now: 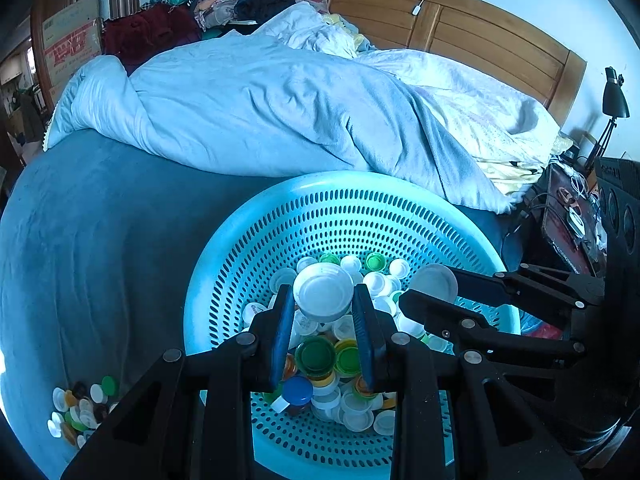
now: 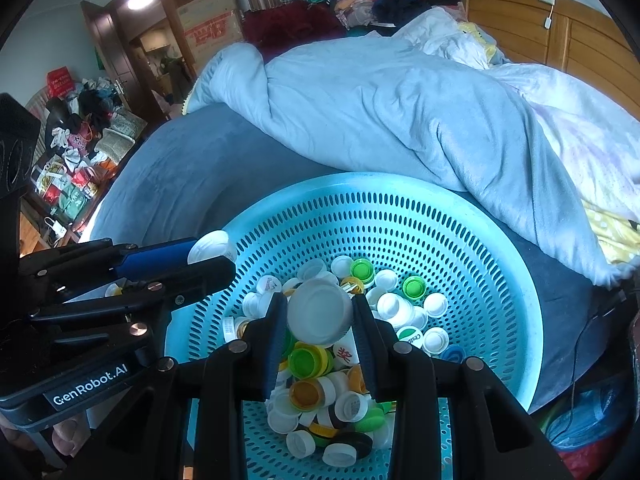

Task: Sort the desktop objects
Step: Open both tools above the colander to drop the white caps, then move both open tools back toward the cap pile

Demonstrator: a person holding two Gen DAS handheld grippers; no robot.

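Over the basket (image 1: 240,248), each claw, left (image 1: 323,300) and right (image 2: 320,312), grips a white lid (image 1: 323,290).

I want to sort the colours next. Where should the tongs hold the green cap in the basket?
Grip the green cap across its outer wall, descending from above. It lies open side up on the white caps, so its round rim is exposed.

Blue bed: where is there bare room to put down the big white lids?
The blue sheet is bare between the rumpled quilt, the basket and the small pile of caps near its edge. The basket's bottom is crowded with caps; only its upper holed wall is bare.
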